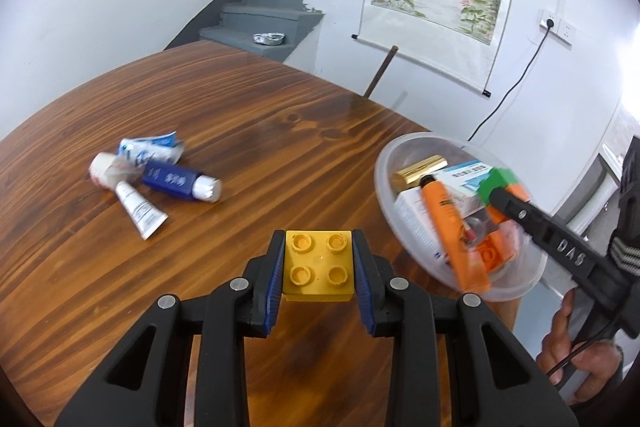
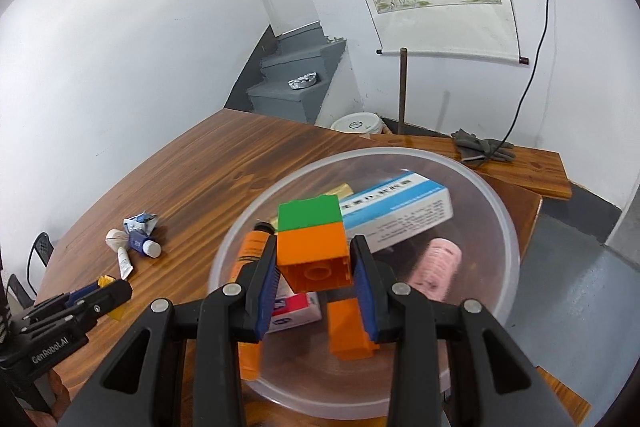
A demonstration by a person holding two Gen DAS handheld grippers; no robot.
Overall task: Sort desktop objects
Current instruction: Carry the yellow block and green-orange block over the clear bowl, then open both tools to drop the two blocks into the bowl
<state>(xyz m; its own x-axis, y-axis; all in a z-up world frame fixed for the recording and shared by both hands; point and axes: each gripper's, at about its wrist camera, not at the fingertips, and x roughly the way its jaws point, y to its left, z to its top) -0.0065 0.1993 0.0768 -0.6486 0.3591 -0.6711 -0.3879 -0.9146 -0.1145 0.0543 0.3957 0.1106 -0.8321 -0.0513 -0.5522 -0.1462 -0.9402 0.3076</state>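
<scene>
Left jaws pinch the yellow brick (image 1: 319, 265) over the desk (image 1: 240, 115); right jaws grip the orange-green block stack (image 2: 314, 245) above the bowl (image 2: 496, 195), far right of the left one.

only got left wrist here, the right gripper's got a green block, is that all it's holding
observer: No. The green block is stacked on an orange block, and the right gripper pinches the orange one, over the bowl.
operator: anything in the bowl i'm missing
observer: A pink roller lies on the bowl's right side.
operator: what's behind the bowl
observer: Grey gloves lie on a plank beyond it.
</scene>
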